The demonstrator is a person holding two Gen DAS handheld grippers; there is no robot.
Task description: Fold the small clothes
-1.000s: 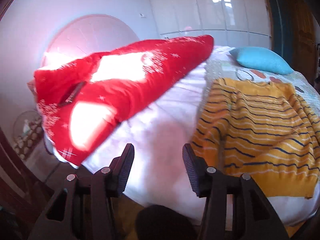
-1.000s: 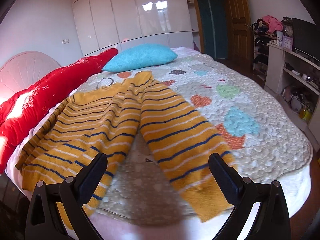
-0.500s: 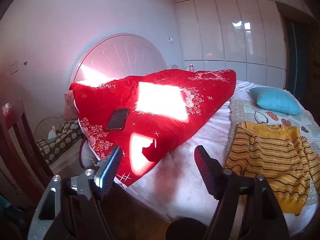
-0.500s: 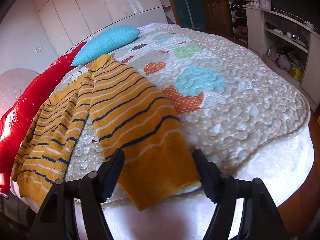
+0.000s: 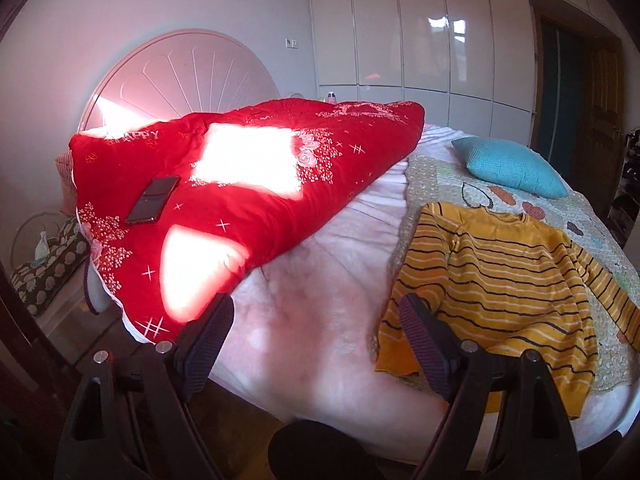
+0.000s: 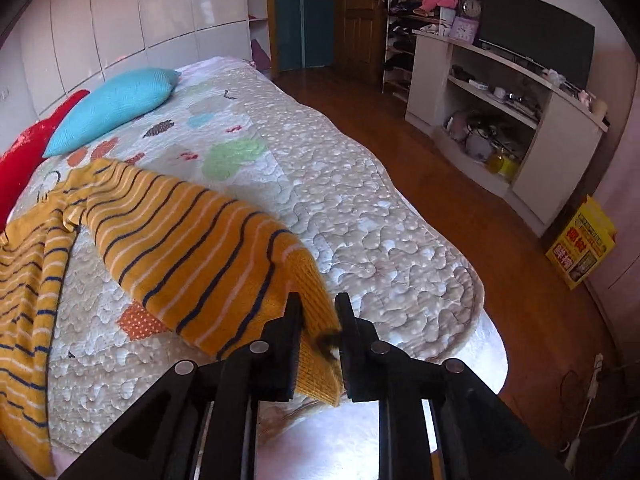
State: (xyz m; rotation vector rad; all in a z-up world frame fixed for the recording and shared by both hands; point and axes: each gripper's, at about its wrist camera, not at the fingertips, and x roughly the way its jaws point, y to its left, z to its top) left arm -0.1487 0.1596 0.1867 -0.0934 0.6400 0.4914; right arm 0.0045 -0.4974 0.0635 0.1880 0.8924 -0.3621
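Observation:
A yellow sweater (image 5: pixel 492 276) with dark and white stripes lies spread on the bed, chest up, neck toward the pillow. In the right wrist view one sleeve (image 6: pixel 180 248) runs toward me, and its plain yellow cuff (image 6: pixel 310 280) sits between the jaws of my right gripper (image 6: pixel 318 300). The jaws are closing and the pads pinch the cuff, which is lifted a little off the bedspread. My left gripper (image 5: pixel 316 304) hovers over the white sheet to the left of the sweater's hem. Its jaws are opening wide, with nothing between them.
A red quilt (image 5: pixel 248 200) is piled at the head of the bed with a dark phone (image 5: pixel 152 200) on it. A blue pillow (image 6: pixel 116 104) lies beyond the sweater. The patterned bedspread (image 6: pixel 340 208) ends at a wood floor, with a white TV cabinet (image 6: pixel 500 120) and a yellow box (image 6: pixel 580 248).
My right gripper has moved to the end of the sleeve and narrowed from wide open onto the cuff. My left gripper has drawn back from the bed and spread wider.

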